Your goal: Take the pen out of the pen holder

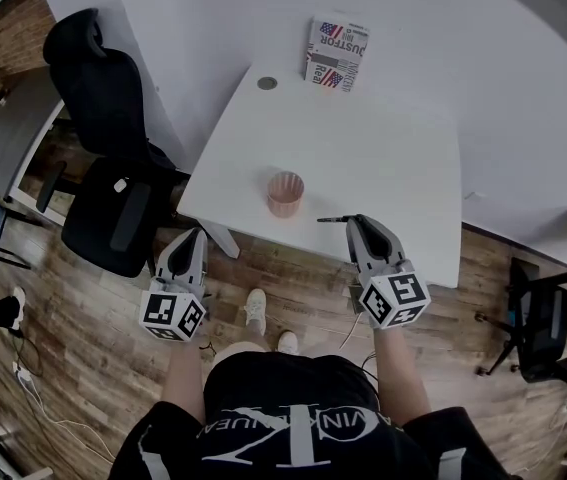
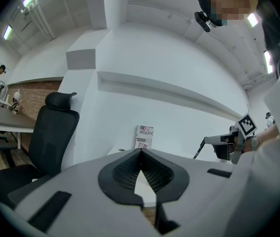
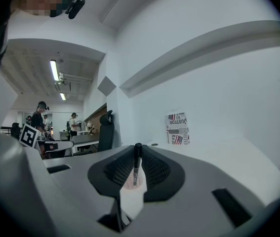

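Observation:
The pink ribbed pen holder (image 1: 285,192) stands near the front of the white table (image 1: 383,148); it also shows low between the right jaws (image 3: 131,185). A black pen (image 1: 334,219) (image 3: 137,162) is out of the holder, a little to its right. My right gripper (image 1: 356,220) (image 3: 138,149) is shut on it, and the pen sticks out sideways toward the holder. My left gripper (image 1: 195,234) (image 2: 140,152) hovers off the table's left front corner, shut and empty. The left gripper view shows the right gripper (image 2: 228,143) holding the pen (image 2: 199,148).
A printed box (image 1: 336,53) (image 2: 144,136) (image 3: 178,128) stands at the table's back edge against the white wall, with a small round disc (image 1: 267,83) to its left. A black office chair (image 1: 103,168) sits left of the table. Another chair (image 1: 543,328) is at the far right. People stand by far desks (image 3: 41,117).

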